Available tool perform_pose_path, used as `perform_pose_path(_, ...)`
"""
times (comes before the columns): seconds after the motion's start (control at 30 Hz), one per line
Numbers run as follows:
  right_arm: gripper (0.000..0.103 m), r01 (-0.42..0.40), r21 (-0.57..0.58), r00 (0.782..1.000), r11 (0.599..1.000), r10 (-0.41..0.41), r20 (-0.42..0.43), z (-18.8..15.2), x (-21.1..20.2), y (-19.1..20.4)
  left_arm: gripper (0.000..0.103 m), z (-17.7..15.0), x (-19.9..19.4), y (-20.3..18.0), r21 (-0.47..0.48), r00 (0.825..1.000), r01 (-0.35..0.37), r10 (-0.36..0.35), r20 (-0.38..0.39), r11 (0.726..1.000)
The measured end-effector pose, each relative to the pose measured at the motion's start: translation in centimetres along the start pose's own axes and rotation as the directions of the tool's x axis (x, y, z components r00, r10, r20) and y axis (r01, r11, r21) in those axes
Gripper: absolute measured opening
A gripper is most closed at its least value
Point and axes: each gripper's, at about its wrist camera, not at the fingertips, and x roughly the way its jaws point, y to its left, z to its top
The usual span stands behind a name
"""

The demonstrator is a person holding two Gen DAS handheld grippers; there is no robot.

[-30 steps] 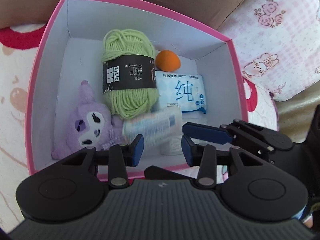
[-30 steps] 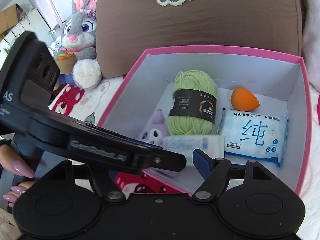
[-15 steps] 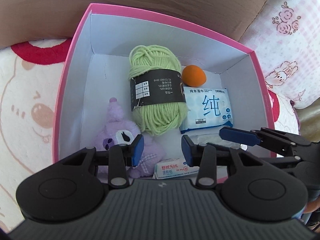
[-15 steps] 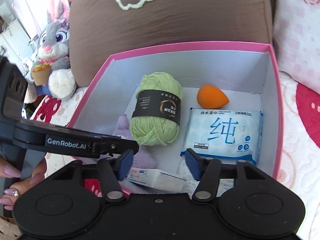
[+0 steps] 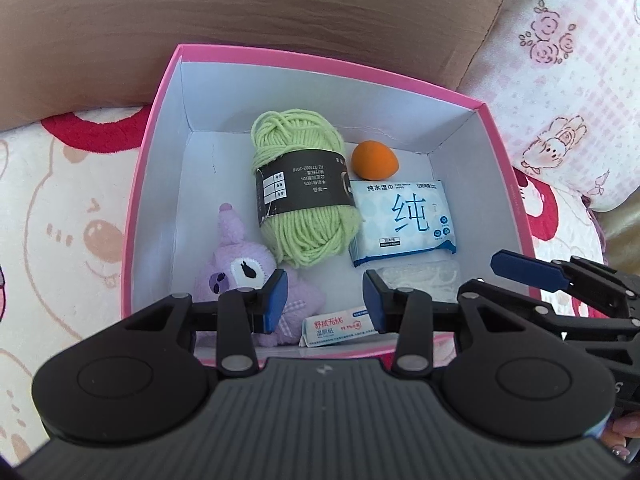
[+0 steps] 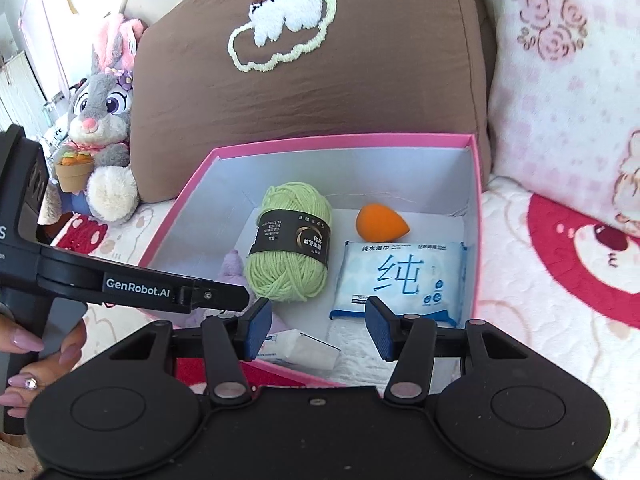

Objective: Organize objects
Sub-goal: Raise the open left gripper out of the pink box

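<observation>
Hovering over the pink-rimmed white cardboard box [image 5: 160,128], both tongs, left [image 5: 323,300] and right [image 6: 316,328], stand spread, pinching nothing. Inside lie a green yarn ball [image 5: 304,188] and an orange teardrop sponge [image 5: 374,160].

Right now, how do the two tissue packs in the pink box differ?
The blue wipes pack is the larger, and lies flat mid-box beside the yarn with its big printed character up. The small white pack carries red lettering and sits against the near wall by the purple plush, seemingly tilted. Both are soft rectangular packs inside the pink box, and neither is between any jaws.
</observation>
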Motion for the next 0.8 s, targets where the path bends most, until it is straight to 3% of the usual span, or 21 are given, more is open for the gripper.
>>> perform_pose_path(0.4,0.058,0.001,-0.035,1.0,0.999,0.0,0.022,-1.1,-4.5,2.1,0.04,-1.9,-4.7,-2.7,0.057,0.999,-0.019,0.016,0.05,0.998)
perform_pose_path(0.8,0.065,0.109,-0.045,0.994,0.993,-0.108,0.018,-2.2,-8.2,3.5,0.042,-4.1,-8.8,-3.9,0.055,0.997,-0.027,0.023,0.078,0.998)
